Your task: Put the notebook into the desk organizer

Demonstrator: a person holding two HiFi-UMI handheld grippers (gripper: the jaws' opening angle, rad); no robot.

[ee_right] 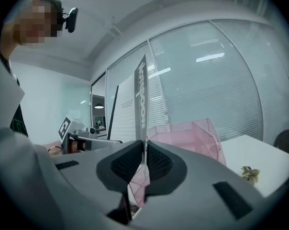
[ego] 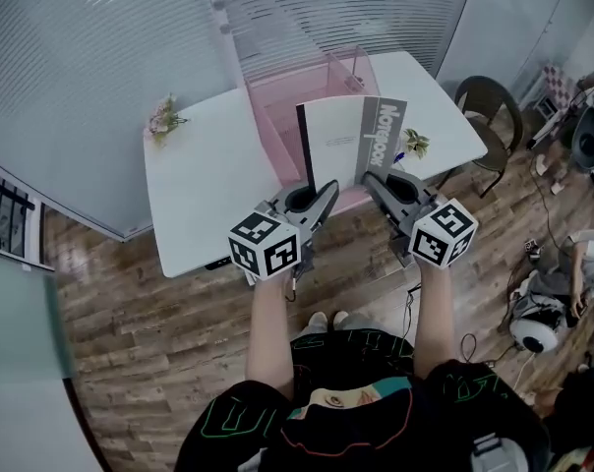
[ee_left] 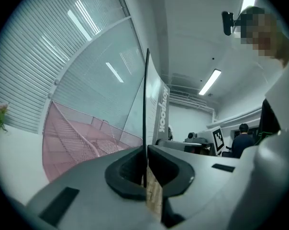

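A notebook [ego: 348, 142] with a white cover, grey spine band and black edge is held upright in the air in front of the pink mesh desk organizer [ego: 287, 106]. My left gripper [ego: 320, 193] is shut on its lower left corner, and my right gripper [ego: 374, 182] is shut on its lower right edge. In the left gripper view the notebook [ee_left: 154, 104] rises edge-on from the closed jaws, with the organizer [ee_left: 82, 138] behind it. In the right gripper view the notebook's spine [ee_right: 141, 99] stands between the pads, the organizer [ee_right: 192, 135] just beyond.
The white table [ego: 204, 180] carries a small flower sprig [ego: 163, 118] at its far left and another sprig [ego: 414, 145] at the right. A dark chair [ego: 492, 106] stands right of the table. Glass walls with blinds lie behind.
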